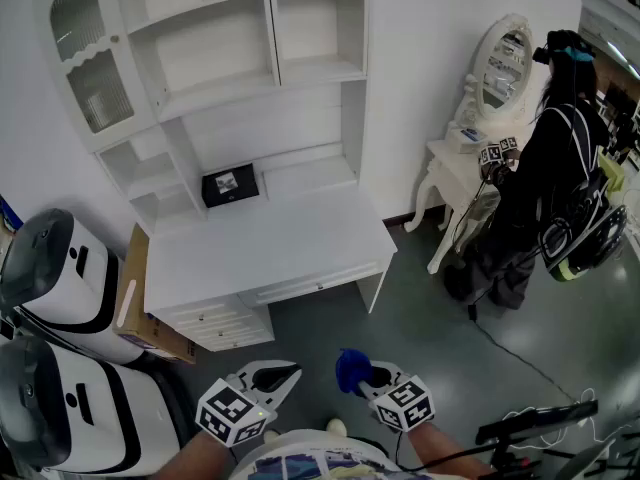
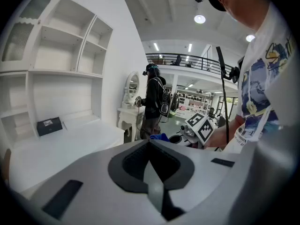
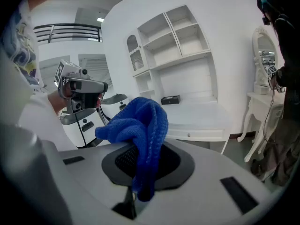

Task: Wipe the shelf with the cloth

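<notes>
Head view: left tool (image 1: 282,375) and right tool (image 1: 366,377) low, well apart from the tabletop (image 1: 270,240).
Bare grey floor (image 1: 420,313) lies between the tools and the tabletop's front edge. White machines (image 1: 60,278) crowd the left, and a person (image 1: 555,178) stands far right. The right tool is clamped on the cloth (image 3: 140,123), which is blue, knitted and bunched, its folds rising above the jaws. The left tool's jaws are together, empty. The shelf (image 1: 310,68) rises behind the tabletop.
</notes>
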